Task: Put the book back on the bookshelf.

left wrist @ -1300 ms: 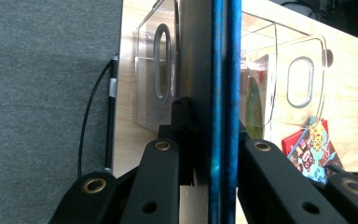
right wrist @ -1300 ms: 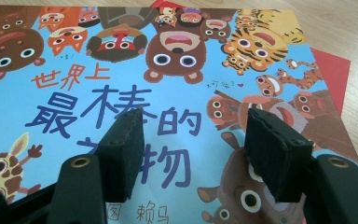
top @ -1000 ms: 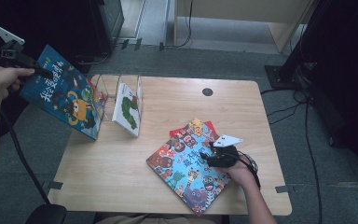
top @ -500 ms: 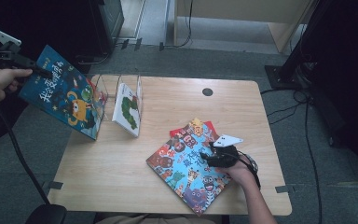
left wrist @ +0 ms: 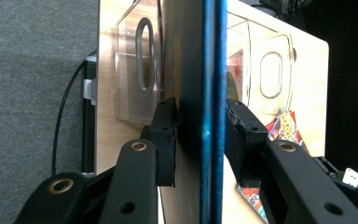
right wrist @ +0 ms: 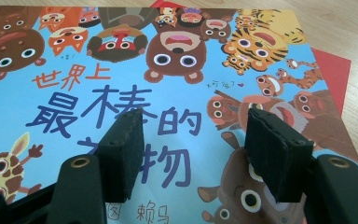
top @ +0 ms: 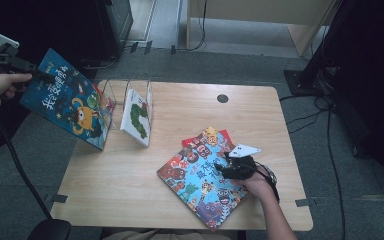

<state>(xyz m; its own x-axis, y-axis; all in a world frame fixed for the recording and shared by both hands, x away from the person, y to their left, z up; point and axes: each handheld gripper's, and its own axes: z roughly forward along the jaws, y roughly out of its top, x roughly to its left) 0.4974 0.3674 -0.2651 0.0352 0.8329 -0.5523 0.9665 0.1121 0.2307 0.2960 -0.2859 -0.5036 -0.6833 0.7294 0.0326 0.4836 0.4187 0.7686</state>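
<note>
Not much has shifted since the earlier frame: both hands sit where they were and the books haven't budged, but the left gripper (top: 35,74) has just been opening its jaws with the dark blue book (top: 66,98) between them. In the left gripper view that book is edge-on; the left pad is against or right at its cover, the right pad stands a little off it, so the grip looks let go. In the high view the book hangs tilted off the left edge of the surface (top: 130,190), its lower corner down by the clear plastic book stand (top: 111,98). Its cover has big white Chinese characters I can't make out, plus an orange creature.

A white book (top: 136,116) with a green caterpillar leans in the stand.

The right gripper (top: 232,167) rests over the light blue animal book (top: 200,177), jaws fairly wide with nothing between them. That title reads 世界上最棒的…物 in orange and blue. It lies flat near the front right, over a red book (top: 223,136) peeking out behind. A dark round grommet (top: 222,98) sits near the far edge.
</note>
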